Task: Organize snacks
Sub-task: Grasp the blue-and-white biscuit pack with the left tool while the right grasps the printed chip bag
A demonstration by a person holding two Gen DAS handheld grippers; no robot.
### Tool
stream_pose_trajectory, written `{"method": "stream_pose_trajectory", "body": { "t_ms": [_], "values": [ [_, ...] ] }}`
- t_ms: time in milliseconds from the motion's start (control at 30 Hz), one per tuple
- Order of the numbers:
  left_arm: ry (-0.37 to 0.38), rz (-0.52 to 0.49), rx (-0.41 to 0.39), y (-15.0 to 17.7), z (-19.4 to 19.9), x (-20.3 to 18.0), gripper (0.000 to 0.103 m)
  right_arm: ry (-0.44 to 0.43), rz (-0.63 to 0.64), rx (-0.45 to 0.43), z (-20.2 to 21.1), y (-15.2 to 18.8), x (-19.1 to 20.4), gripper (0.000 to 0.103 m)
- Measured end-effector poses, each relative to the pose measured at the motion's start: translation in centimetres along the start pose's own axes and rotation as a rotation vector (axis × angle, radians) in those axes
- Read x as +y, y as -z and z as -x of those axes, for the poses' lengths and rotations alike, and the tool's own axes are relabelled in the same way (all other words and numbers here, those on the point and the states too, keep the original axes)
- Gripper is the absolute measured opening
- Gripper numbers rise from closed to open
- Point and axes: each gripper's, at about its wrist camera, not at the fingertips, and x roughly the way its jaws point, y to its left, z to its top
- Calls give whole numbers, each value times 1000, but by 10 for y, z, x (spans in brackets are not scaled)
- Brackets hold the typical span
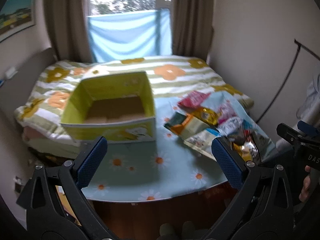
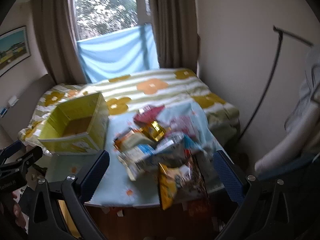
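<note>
An open yellow-green box (image 1: 112,110) (image 2: 76,128) stands on a daisy-print tablecloth (image 1: 140,168) (image 2: 118,184), its inside apparently bare. To its right lies a heap of snack packets (image 1: 210,124) (image 2: 160,150): red, gold, pink, white-and-blue and yellow bags. A yellow bag (image 2: 167,184) hangs over the table's front edge. My left gripper (image 1: 159,146) is open above the cloth just in front of the box, holding nothing. My right gripper (image 2: 161,160) is open too, above the near end of the heap, its fingers either side of the bags without touching them.
Behind the table is a bed with a striped flower quilt (image 1: 176,72) (image 2: 152,84), then a window with brown curtains (image 1: 66,20) and a blue cloth (image 1: 130,36). A wall with a dark cable (image 1: 284,84) stands at right. The right gripper's body and a hand (image 1: 304,156) show at the left view's right edge.
</note>
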Motion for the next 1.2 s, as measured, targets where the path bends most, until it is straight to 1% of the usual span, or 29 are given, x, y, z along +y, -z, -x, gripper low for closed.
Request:
{"method": "stream_pose_trajectory", "body": {
  "t_ms": [100, 167, 300, 467, 600, 633, 700, 833, 933, 1000, 1067, 1200],
  "values": [
    [38, -21, 45, 5, -26, -11, 103, 22, -27, 43, -14, 13, -13, 103],
    [72, -38, 81, 8, -45, -22, 103, 18, -50, 79, -25, 21, -24, 103],
    [110, -86, 125, 11, -74, -45, 103, 0, -60, 144, -51, 35, -38, 103],
    [144, -167, 202, 5, -117, -77, 103, -67, -55, 243, -94, 50, -53, 103],
    [182, -243, 297, 1, -164, -106, 103, -109, -71, 305, -122, 59, -67, 103],
    [187, -258, 311, 1, -171, -110, 103, -125, -78, 329, -132, 61, -71, 103],
    [191, -298, 347, 3, -190, -120, 102, -148, -88, 365, -146, 64, -76, 103],
    [184, -381, 385, 6, -221, -140, 100, -201, -97, 429, -174, 70, -81, 103],
    [174, -435, 410, 10, -238, -150, 98, -244, -115, 450, -186, 74, -84, 103],
    [175, -452, 431, 13, -248, -153, 95, -259, -126, 457, -190, 75, -86, 103],
    [176, -458, 451, 15, -256, -154, 93, -274, -128, 458, -192, 74, -88, 103],
    [209, -455, 502, 20, -270, -154, 88, -293, -120, 464, -197, 70, -88, 103]
  ]
}}
